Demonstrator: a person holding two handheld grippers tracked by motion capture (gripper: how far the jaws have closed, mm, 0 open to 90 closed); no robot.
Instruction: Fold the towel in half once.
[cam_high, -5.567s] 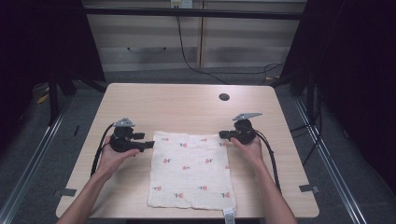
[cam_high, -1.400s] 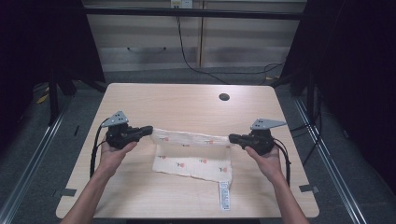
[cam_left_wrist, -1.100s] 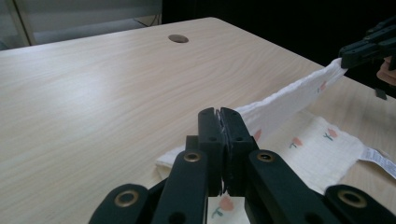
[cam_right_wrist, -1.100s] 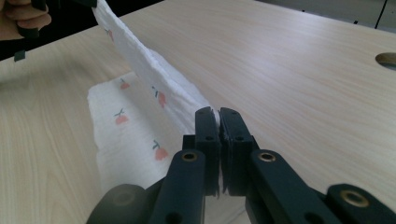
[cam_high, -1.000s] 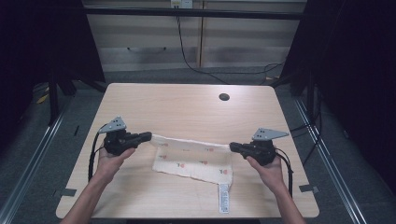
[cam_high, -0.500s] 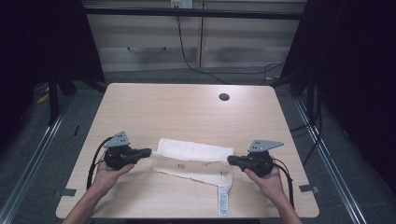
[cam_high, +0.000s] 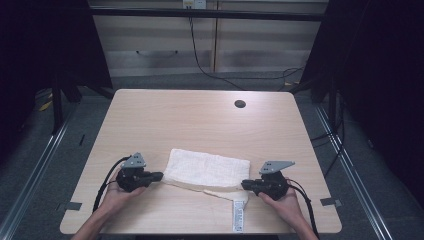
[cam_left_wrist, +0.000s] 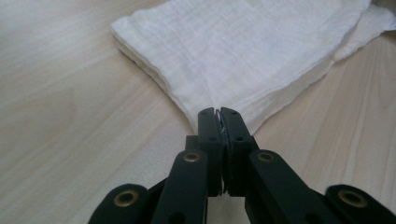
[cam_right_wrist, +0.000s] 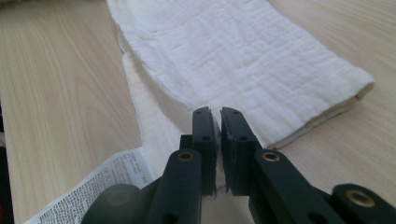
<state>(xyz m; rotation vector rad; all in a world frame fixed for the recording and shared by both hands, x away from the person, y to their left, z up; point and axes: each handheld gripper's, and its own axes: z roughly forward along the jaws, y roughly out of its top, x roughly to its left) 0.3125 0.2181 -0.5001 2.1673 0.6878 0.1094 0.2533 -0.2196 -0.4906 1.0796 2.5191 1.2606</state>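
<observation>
A white cloth (cam_high: 207, 170) lies folded in a flat band across the near part of the wooden table (cam_high: 200, 120). My left gripper (cam_high: 159, 176) lies low at the band's left end, shut on the cloth's corner (cam_left_wrist: 261, 51); a sliver of white fabric shows between its tips (cam_left_wrist: 218, 112). At the band's right end my right gripper (cam_high: 245, 185) rests near the tabletop. Its jaws (cam_right_wrist: 215, 112) stand almost together with a thin slit, over the lower layer's corner of the cloth (cam_right_wrist: 243, 60). A printed care label (cam_high: 239, 217) trails from the cloth toward the front edge.
A round cable hole (cam_high: 240, 104) sits at the table's far right. The label (cam_right_wrist: 93, 186) lies flat just left of my right jaws. Dark floor, metal rails and cables surround the table. Bare wood stretches behind the cloth.
Both hands have come down and toward the front edge with the cloth's edge. The lifted, stretched fabric now lies folded over itself on the table.
</observation>
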